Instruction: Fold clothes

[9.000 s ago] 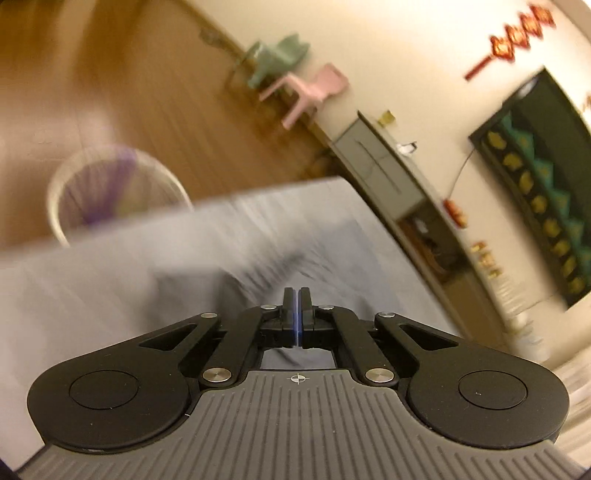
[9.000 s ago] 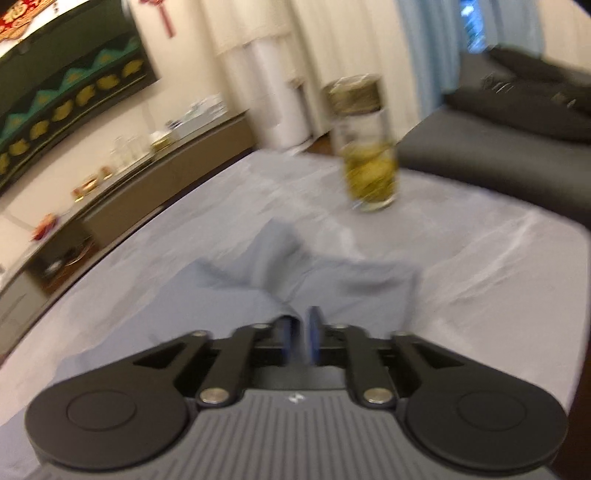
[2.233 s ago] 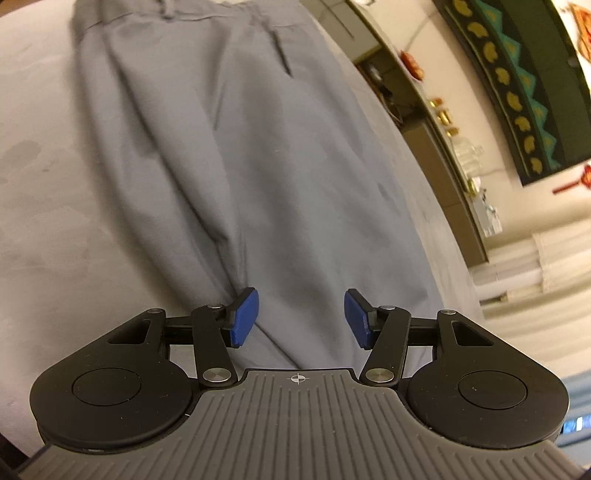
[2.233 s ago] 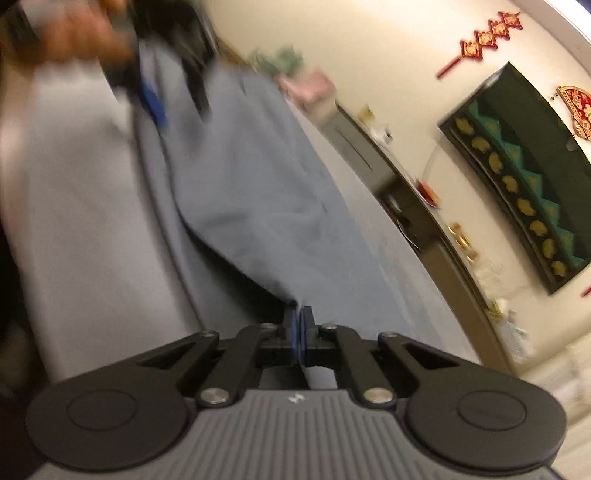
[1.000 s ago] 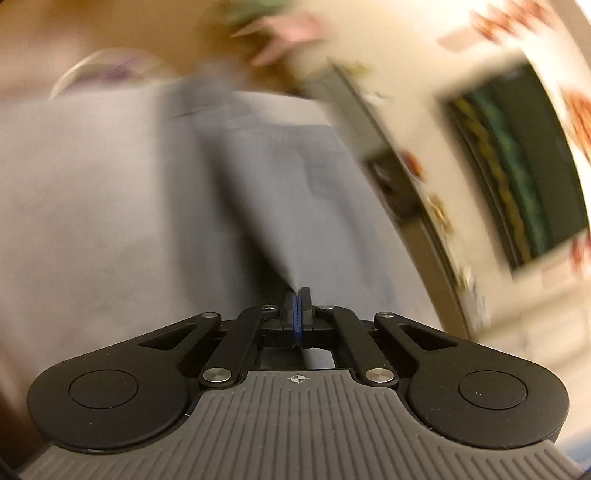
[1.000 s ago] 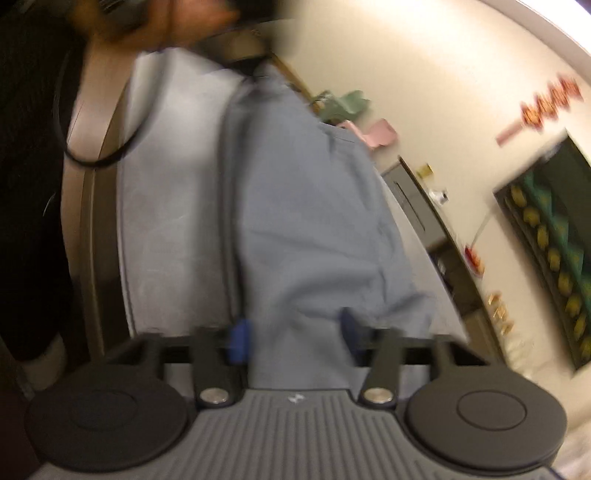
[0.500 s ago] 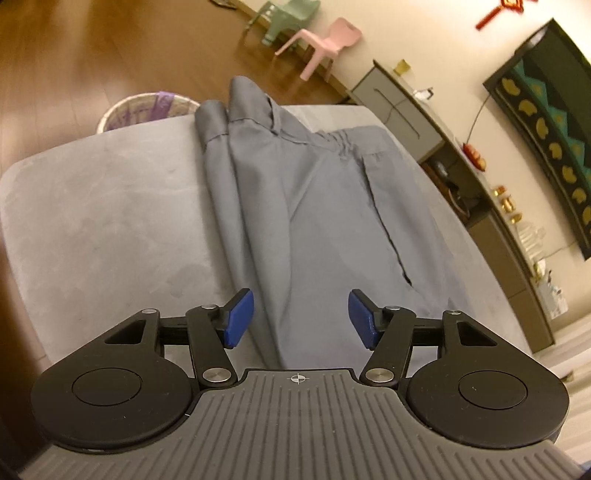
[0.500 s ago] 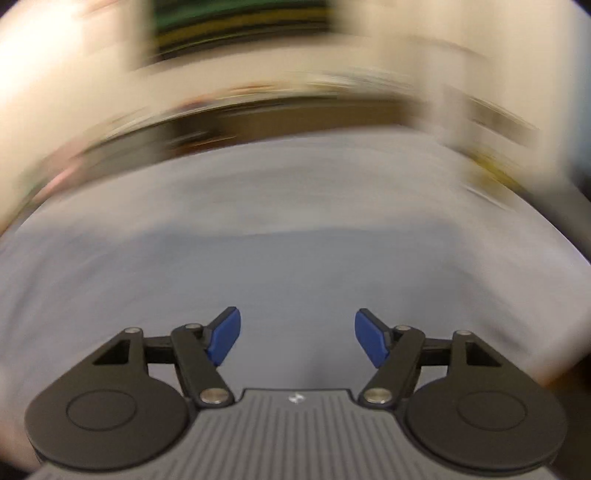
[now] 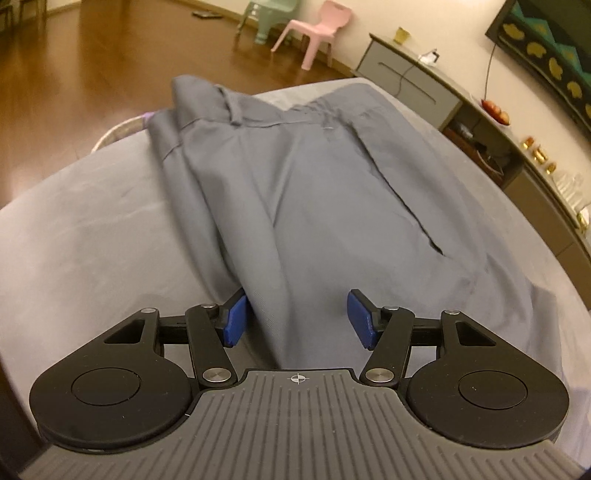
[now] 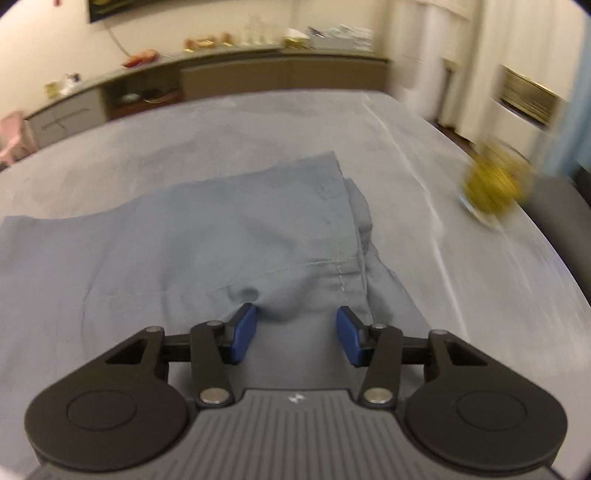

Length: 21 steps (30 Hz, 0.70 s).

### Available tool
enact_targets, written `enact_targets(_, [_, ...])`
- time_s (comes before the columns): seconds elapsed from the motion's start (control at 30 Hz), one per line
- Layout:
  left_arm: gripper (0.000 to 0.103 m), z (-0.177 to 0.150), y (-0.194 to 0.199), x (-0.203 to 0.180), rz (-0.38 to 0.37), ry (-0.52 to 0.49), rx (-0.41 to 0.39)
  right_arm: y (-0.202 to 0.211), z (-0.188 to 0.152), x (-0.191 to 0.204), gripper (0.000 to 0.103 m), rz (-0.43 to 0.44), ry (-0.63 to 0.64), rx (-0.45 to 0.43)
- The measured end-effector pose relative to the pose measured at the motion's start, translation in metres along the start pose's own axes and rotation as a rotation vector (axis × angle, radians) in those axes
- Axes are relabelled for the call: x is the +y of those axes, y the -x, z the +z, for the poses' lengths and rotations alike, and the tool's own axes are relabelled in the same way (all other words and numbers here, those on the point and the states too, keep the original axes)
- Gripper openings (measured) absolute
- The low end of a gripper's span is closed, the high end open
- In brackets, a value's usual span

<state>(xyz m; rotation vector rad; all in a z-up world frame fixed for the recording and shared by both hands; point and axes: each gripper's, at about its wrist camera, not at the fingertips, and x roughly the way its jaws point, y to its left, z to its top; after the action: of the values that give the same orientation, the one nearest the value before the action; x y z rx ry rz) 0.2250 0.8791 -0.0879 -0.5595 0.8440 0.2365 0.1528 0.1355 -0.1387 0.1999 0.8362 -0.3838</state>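
Observation:
Grey trousers (image 9: 314,192) lie lengthwise on a grey-covered table (image 9: 81,236), folded leg over leg, waistband at the far end near the table's far edge. My left gripper (image 9: 295,319) is open and empty, just above the trouser legs. In the right wrist view the hem end of the trousers (image 10: 258,236) lies flat with a lower layer sticking out to the right. My right gripper (image 10: 295,334) is open and empty, just above the hem.
A glass jar with yellow contents (image 10: 491,184) stands on the table at the right, blurred. A white basket (image 9: 118,129) sits on the floor beyond the far table edge. A low cabinet (image 9: 461,99) runs along the wall; small chairs (image 9: 314,29) stand behind.
Both grippers let go of the trousers about a second ago and stay open. The left one has moved lower and closer to the legs. The right one has swung toward the hem end.

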Motion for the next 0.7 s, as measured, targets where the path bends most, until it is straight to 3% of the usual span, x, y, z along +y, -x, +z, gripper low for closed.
enact_targets(0.1, [0.046, 0.005, -0.010, -0.007, -0.026, 0.002, 0.002, -0.016, 0.018, -0.035, 0.015, 0.071, -0.096, -0.053])
enact_targets(0.17, [0.045, 0.006, -0.011, -0.007, -0.035, 0.003, 0.007, -0.009, 0.016, -0.070, 0.023, 0.091, -0.262, -0.081])
enact_targets(0.23, [0.045, 0.009, -0.012, -0.005, -0.042, 0.010, 0.014, 0.011, 0.014, -0.098, 0.027, 0.063, -0.351, -0.138])
enact_targets(0.33, [0.046, 0.012, -0.011, -0.002, -0.051, 0.061, 0.026, 0.026, 0.003, -0.126, 0.034, 0.128, -0.425, -0.142])
enact_targets(0.43, [0.049, 0.015, -0.012, -0.005, -0.043, 0.085, 0.024, 0.022, -0.004, -0.119, 0.033, 0.146, -0.318, -0.085])
enact_targets(0.47, [0.049, 0.016, -0.013, -0.007, -0.037, 0.083, 0.022, 0.018, -0.005, -0.112, 0.028, 0.137, -0.267, -0.062])
enact_targets(0.5, [0.050, 0.015, -0.014, -0.009, -0.030, 0.077, 0.018, 0.016, -0.006, -0.106, 0.014, 0.124, -0.219, -0.037])
enact_targets(0.6, [0.051, 0.013, -0.018, -0.016, -0.009, 0.055, 0.006, 0.008, -0.006, -0.088, 0.011, -0.023, -0.078, -0.004])
enact_targets(0.7, [0.052, 0.013, -0.020, -0.018, 0.006, 0.024, -0.003, 0.008, -0.008, -0.082, 0.007, -0.182, -0.036, -0.015])
